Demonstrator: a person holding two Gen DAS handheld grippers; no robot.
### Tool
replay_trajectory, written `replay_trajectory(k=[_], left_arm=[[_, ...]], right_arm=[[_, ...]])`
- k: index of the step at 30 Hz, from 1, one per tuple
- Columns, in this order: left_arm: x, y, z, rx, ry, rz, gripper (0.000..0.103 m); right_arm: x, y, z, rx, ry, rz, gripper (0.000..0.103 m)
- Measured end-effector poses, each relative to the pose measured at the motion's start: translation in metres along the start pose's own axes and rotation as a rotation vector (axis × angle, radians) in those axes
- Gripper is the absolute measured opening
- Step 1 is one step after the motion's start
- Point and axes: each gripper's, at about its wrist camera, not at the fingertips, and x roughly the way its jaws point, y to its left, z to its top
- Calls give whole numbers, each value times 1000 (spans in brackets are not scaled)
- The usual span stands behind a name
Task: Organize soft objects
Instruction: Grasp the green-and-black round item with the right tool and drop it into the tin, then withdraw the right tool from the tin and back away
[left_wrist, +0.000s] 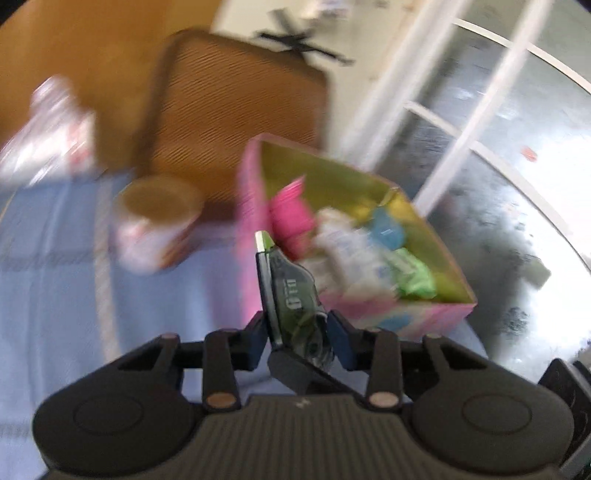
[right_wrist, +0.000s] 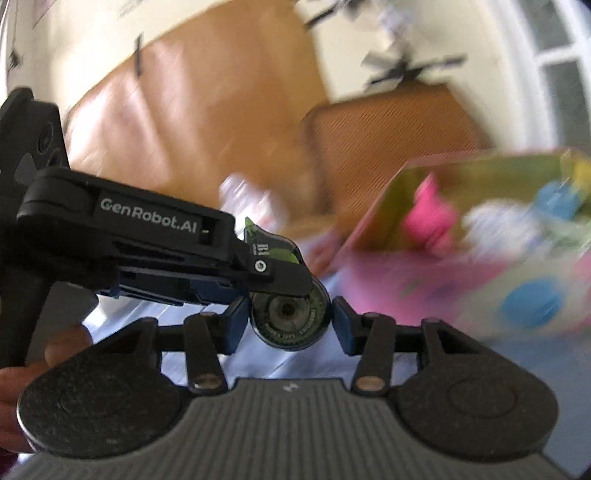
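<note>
The left gripper (left_wrist: 297, 332) has its fingers clenched on a dark translucent correction-tape dispenser (left_wrist: 291, 291), green tip up. In the right wrist view the right gripper (right_wrist: 289, 321) flanks the dispenser's round wheel end; whether its fingers (right_wrist: 236, 319) press it I cannot tell. On the blue-clothed counter (left_wrist: 55, 295): one cup (left_wrist: 155, 221), then one pink box (left_wrist: 251, 221) holding blurred pink, white, blue and green items.

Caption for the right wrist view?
Left gripper grips a translucent green correction-tape dispenser between the right gripper's fingers, pink box behind.
</note>
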Motion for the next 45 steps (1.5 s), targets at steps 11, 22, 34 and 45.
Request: replay_trajectory(k=[11,22,34,45], left_arm=[[87,-37,43,111,14,99,42],[22,-30,19,142,-110,234,59],[-41,23,-62,70,-128,525,73],[-69,43,-87,48,-200,628,102]], right_arm=[[48,-72,37,94,-47,-200,53],[6,-55,18,76,-132,-215,60],[-16,-13,-5,104,-76,-131,68],[-11,22,-11,84,-26,-109,78]])
